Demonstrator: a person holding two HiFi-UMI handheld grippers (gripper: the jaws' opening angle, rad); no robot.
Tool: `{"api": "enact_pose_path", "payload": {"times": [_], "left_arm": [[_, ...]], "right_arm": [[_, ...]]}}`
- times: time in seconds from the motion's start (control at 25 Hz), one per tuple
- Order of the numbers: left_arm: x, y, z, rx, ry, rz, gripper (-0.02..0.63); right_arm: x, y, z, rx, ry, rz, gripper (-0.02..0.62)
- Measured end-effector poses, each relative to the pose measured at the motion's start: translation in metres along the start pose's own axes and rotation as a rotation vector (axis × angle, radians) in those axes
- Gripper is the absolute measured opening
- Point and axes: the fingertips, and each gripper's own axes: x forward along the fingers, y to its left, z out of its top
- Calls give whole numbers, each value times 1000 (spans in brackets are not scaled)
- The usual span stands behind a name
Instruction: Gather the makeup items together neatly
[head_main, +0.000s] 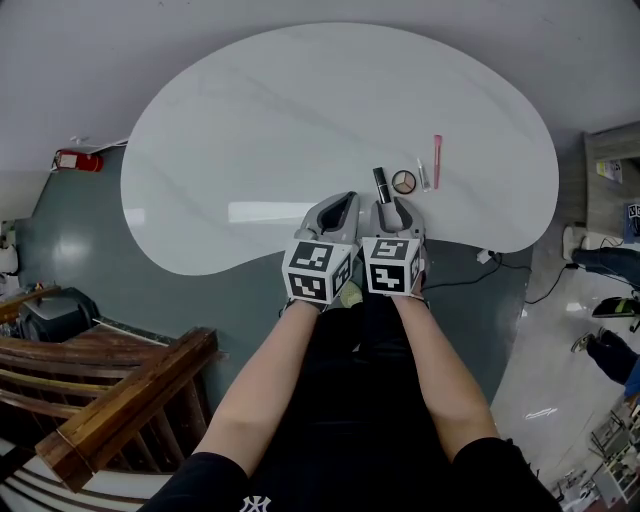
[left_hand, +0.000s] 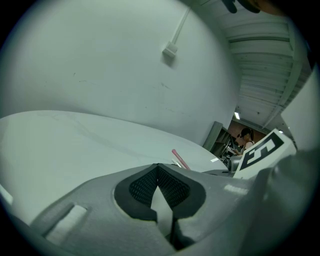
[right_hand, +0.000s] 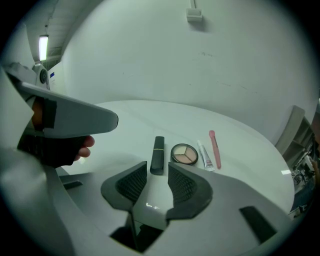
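Observation:
Four makeup items lie in a row near the front edge of the white table (head_main: 300, 120): a black lipstick (head_main: 381, 183) (right_hand: 158, 155), a round eyeshadow compact (head_main: 404, 181) (right_hand: 184, 154), a small white tube (head_main: 422, 174) (right_hand: 205, 155) and a pink stick (head_main: 437, 160) (right_hand: 215, 148). My right gripper (head_main: 392, 210) (right_hand: 157, 172) is open just short of the lipstick's near end, with nothing between its pads. Beside it on the left, my left gripper (head_main: 343, 203) (left_hand: 158, 169) is shut and empty, its tips touching. The pink stick (left_hand: 180, 159) shows just beyond it.
A wooden bench (head_main: 110, 390) stands at the lower left on the floor. A red object (head_main: 75, 160) lies left of the table. Cables (head_main: 500, 262) run on the floor at the right. A person (left_hand: 245, 137) stands far off in the room.

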Motion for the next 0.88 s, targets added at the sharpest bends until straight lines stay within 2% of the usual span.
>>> {"api": "enact_pose_path", "payload": {"times": [0.08, 0.28, 0.36, 0.88], "left_arm": [[-3, -1, 2, 2, -4, -1, 8], [-17, -12, 9, -9, -14, -15, 8], [-25, -21, 15, -10, -22, -27, 8], [-85, -81, 64, 5, -108, -93, 8]], "right_arm": [[-8, -3, 4, 4, -19, -1, 138], [-37, -11, 24, -3, -86, -8, 40], [-49, -11, 34, 5, -118, 0, 24], [-150, -10, 85, 39, -294, 66, 15]]}}
